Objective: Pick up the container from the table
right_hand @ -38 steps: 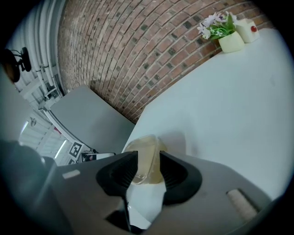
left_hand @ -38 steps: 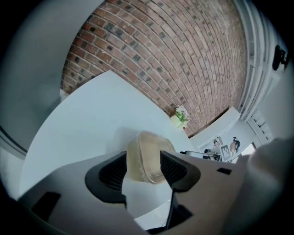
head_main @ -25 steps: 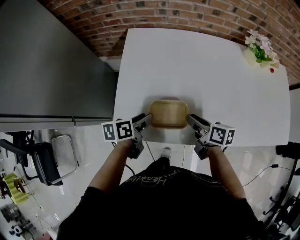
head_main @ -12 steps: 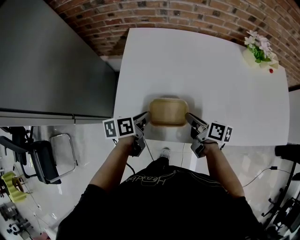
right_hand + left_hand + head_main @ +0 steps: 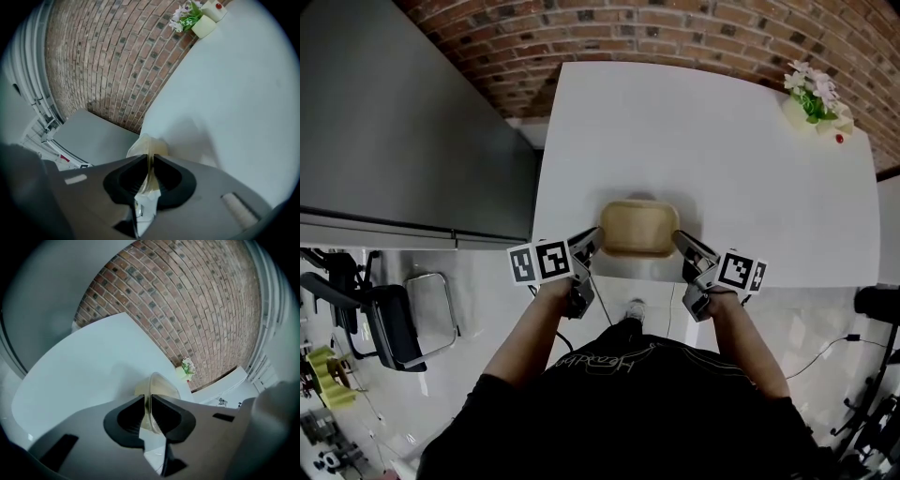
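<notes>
A tan, rounded-rectangle container [image 5: 639, 228] with a clear lid sits near the front edge of the white table [image 5: 722, 141]. My left gripper [image 5: 592, 241] is at its left end, and in the left gripper view its black pads [image 5: 136, 411] pinch the container's thin rim [image 5: 161, 385]. My right gripper [image 5: 682, 242] is at the container's right end. Its jaws are still closing, and the right gripper view shows the rim [image 5: 145, 143] squeezed between the pads [image 5: 166, 176].
A pot of flowers [image 5: 814, 98] stands at the table's far right corner. A grey cabinet [image 5: 394, 122] runs along the left, and a brick wall [image 5: 675, 33] is behind the table. A chair [image 5: 394, 319] stands on the floor at lower left.
Both grippers' jaws went from wide apart to closed on the container's ends. The hands and the container have hardly moved.
</notes>
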`<state>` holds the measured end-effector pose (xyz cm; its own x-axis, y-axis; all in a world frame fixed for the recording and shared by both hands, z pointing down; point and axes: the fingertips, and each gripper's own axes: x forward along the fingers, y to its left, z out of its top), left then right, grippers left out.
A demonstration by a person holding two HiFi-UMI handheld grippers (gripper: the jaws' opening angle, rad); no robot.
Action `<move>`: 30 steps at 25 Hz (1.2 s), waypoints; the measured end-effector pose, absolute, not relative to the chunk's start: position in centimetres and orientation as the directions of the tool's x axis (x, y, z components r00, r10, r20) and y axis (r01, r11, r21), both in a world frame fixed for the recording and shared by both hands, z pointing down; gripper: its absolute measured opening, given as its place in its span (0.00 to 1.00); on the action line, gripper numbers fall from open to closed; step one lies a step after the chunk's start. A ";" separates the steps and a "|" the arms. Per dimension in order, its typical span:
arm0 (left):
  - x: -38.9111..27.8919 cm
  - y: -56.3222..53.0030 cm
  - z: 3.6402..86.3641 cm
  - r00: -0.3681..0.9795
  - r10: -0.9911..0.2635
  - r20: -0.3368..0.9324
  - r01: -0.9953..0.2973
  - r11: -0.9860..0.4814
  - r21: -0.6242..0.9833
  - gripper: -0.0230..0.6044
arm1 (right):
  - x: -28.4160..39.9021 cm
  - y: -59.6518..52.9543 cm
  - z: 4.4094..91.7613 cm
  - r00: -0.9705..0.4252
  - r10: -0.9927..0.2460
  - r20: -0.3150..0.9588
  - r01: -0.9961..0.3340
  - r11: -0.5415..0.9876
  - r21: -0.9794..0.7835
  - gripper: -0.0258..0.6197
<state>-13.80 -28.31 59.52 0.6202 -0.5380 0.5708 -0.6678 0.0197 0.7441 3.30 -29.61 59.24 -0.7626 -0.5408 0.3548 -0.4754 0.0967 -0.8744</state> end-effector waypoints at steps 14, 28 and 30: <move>-11.6 -22.0 53.4 0.613 -0.594 0.520 -0.696 -0.094 0.712 0.12 | 5.4 -23.1 52.8 -0.774 -0.582 0.251 -0.441 0.210 -0.873 0.11; -7.8 -14.1 44.7 0.624 -0.674 0.395 -0.669 -0.200 0.716 0.12 | 9.1 -15.2 44.0 -0.789 -0.597 0.144 -0.445 0.394 -0.805 0.11; -7.3 -12.9 43.6 0.623 -0.675 0.394 -0.673 -0.207 0.710 0.12 | 9.7 -14.0 43.0 -0.789 -0.599 0.137 -0.449 0.411 -0.793 0.11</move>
